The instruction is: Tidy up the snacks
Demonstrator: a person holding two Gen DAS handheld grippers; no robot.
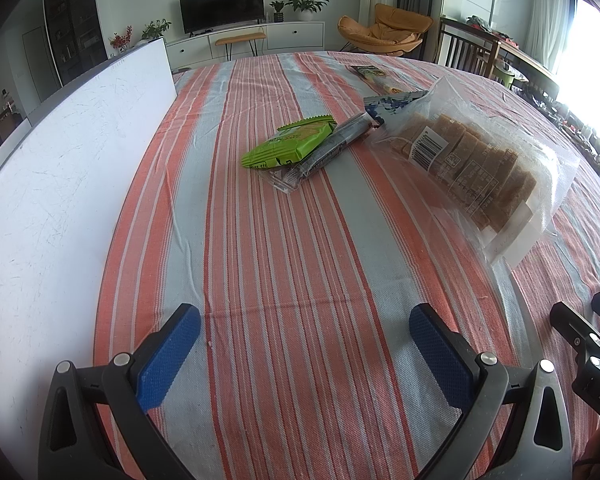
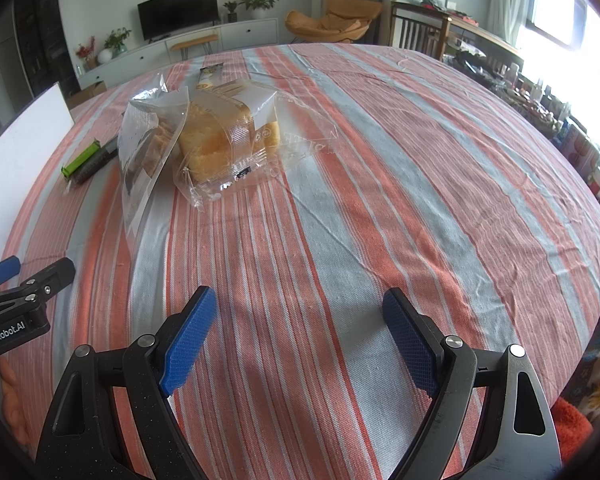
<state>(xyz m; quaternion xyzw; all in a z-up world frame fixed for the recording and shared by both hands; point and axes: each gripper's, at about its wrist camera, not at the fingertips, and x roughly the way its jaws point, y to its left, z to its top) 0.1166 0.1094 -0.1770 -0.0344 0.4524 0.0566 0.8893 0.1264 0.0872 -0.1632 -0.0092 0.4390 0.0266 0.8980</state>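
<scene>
Snacks lie on a striped tablecloth (image 1: 280, 240). A green packet (image 1: 288, 142) rests on a dark wrapped bar (image 1: 324, 152). To the right is a clear bag of brown biscuit slices (image 1: 476, 160), with a blue-white packet (image 1: 392, 104) behind it and a dark-and-yellow packet (image 1: 374, 76) farther back. In the right wrist view a clear bag of bread (image 2: 228, 140) leans against the biscuit bag (image 2: 144, 152); the green packet (image 2: 80, 160) lies left. My left gripper (image 1: 304, 344) is open and holds nothing, well short of the snacks. My right gripper (image 2: 300, 340) is open too.
A white board (image 1: 60, 184) stands along the table's left side. The right gripper's body (image 1: 588, 352) shows at the left view's right edge; the left gripper (image 2: 16, 292) shows at the right view's left edge. Chairs, a TV and cabinets stand beyond the table.
</scene>
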